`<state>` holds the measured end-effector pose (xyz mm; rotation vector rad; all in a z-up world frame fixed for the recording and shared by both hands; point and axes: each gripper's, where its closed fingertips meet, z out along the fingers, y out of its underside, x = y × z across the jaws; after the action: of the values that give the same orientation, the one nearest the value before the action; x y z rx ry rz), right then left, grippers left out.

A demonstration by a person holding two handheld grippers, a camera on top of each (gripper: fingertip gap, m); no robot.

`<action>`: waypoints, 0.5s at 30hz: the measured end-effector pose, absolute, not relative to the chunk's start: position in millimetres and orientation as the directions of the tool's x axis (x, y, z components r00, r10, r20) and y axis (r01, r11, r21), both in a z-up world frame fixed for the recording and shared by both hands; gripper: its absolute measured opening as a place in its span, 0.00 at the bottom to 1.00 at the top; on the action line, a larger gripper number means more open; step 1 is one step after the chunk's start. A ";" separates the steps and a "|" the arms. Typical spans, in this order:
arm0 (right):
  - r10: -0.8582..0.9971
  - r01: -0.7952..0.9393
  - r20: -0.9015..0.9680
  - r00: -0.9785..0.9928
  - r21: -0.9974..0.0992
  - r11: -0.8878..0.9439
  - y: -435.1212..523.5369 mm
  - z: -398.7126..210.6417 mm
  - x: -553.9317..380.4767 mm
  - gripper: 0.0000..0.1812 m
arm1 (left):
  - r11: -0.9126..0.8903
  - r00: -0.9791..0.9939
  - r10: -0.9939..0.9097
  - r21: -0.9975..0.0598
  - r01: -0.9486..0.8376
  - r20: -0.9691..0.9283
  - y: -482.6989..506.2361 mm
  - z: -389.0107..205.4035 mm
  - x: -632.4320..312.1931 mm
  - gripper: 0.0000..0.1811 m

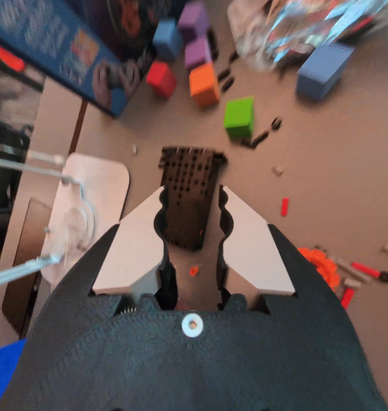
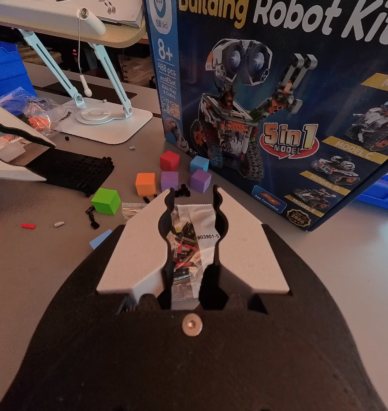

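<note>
- Basically, left gripper (image 1: 192,189) hung open over black plate (image 1: 188,195), holding nothing.
- Right gripper (image 2: 193,191) open around parts bag (image 2: 194,235) on table (image 2: 322,255).
- Bag looked light, limp, slippery; sealed top edge judged the best grip.

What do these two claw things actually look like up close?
The left gripper and the right gripper look identical: a wide, rough-textured black body with one silver screw in the middle, and two white wedge-shaped fingers lined inside with wavy black pads. No cables or sleeves show.
</note>
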<state>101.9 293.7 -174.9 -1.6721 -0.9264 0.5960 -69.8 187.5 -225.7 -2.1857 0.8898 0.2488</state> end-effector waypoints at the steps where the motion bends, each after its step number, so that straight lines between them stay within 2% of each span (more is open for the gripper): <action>1: 0.819 0.278 0.067 0.570 -0.954 -0.116 293.7 -175.1 101.7 0.19 | -0.437 0.719 -0.535 -0.582 -0.685 -0.444 193.2 -221.4 -55.8 0.24; 7: 0.816 0.271 0.053 0.576 -0.954 -0.130 295.3 -177.0 103.1 0.19 | -0.435 0.642 -0.643 -0.491 -0.755 -0.417 223.0 -257.5 -9.9 0.25; 9: 0.816 0.267 0.048 0.576 -0.955 -0.132 295.5 -176.7 103.3 0.19 | -0.443 0.656 -0.652 -0.511 -0.737 -0.380 227.7 -264.3 -1.0 0.17; 12: 0.819 0.263 0.049 0.572 -0.956 -0.127 294.9 -174.8 102.7 0.19 | -0.439 0.664 -0.631 -0.521 -0.732 -0.402 228.6 -256.8 -5.7 0.16; 15: 0.821 0.257 0.049 0.568 -0.959 -0.121 293.6 -172.7 102.2 0.19 | -0.450 0.714 -0.582 -0.577 -0.682 -0.390 221.1 -228.5 -23.1 0.16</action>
<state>102.2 293.6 -172.7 -1.6678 -0.9136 0.6204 -23.1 221.1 -228.5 -2.1785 0.9552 0.1738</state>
